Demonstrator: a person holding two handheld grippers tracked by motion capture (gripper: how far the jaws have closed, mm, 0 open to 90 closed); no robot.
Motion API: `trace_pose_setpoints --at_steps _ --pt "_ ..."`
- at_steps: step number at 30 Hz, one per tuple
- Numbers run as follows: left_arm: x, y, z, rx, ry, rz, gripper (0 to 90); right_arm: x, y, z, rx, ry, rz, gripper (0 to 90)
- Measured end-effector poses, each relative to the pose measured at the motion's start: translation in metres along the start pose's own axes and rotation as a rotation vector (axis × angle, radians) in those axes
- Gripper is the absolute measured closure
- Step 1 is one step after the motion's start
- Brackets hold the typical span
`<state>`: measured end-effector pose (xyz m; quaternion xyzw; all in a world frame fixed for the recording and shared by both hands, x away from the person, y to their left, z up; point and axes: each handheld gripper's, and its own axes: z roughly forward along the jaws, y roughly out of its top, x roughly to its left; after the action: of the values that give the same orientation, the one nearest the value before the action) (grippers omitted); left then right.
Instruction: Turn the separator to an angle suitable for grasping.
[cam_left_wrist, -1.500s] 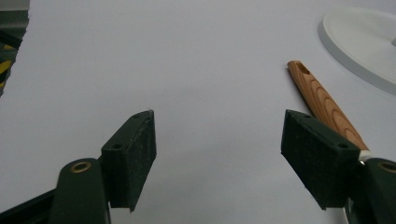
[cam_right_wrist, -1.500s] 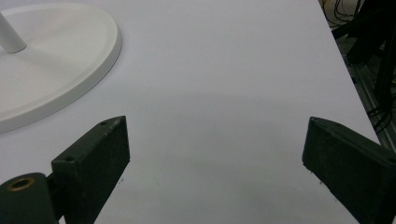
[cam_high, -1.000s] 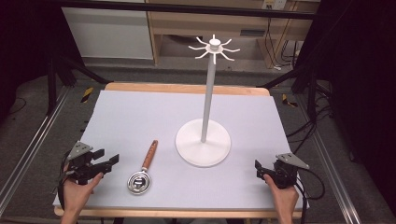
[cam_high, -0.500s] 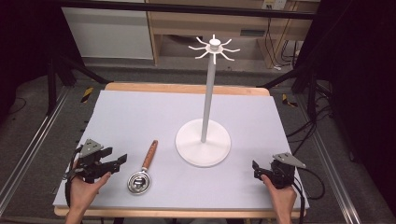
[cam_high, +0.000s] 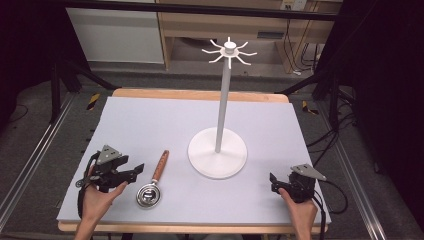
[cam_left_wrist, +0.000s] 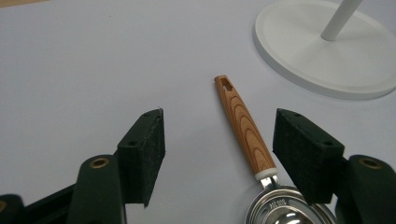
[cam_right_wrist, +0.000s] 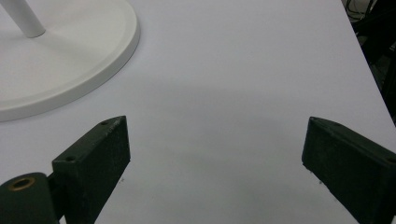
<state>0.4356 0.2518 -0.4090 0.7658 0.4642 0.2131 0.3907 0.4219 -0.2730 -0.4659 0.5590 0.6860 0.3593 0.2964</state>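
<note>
At the left of the high view, the left gripper (cam_high: 134, 171) is held low over the near-left part of the bench (cam_high: 150, 120), in the person's left hand (cam_high: 100, 192), with its nose turned toward the middle of the bench. Its jaws stand wide apart and hold nothing; in the left gripper view the bare mat and the spoon's handle show between them.

Just to the right of it lies the measuring spoon (cam_high: 153, 179), flat on the grey mat. Its long axis runs from near to far with a slight lean to the right: the round steel bowl (cam_high: 148, 195) is at the near end, hollow side up, and the wooden handle (cam_high: 160, 165) points away from the person, toward the base of the stand. In the left gripper view the handle's tip, with its small hanging slot (cam_left_wrist: 227, 84), is the far end, and the bowl sits down by the right-hand jaw, very close to it; whether they touch I cannot tell.

Farther right stands the white stand (cam_high: 218, 150), upright on a round base, its thin post topped by a ring of short hooks (cam_high: 229, 50).

At the right, the right gripper (cam_high: 273, 182) is held in the right hand (cam_high: 300, 210) near the front-right corner, well apart from the spoon. Its jaws are also spread wide, holding nothing, with bare mat between them.
</note>
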Motion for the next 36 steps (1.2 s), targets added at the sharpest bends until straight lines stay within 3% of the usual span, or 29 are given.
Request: trace_pose_setpoints --at_steps 8,16,19,29,36 --pt "-0.006 0.011 0.012 0.029 -0.016 0.014 33.2 0.001 0.0 0.001 0.006 -0.005 -0.007 8.2" --pt "-0.018 0.019 0.026 0.092 -0.02 0.048 36.4 0.0 0.001 0.001 0.007 0.0 -0.003 8.2" --pt "-0.021 0.02 0.037 0.137 -0.033 0.057 40.0 0.0 0.001 0.001 0.008 0.001 -0.004 8.2" --pt "-0.027 0.019 0.063 0.2 -0.034 0.053 47.3 0.0 0.0 0.003 0.029 0.008 -0.006 8.2" --pt "-0.028 0.016 0.077 0.238 -0.025 0.026 52.7 0.0 0.0 0.003 0.03 0.008 -0.003 8.2"
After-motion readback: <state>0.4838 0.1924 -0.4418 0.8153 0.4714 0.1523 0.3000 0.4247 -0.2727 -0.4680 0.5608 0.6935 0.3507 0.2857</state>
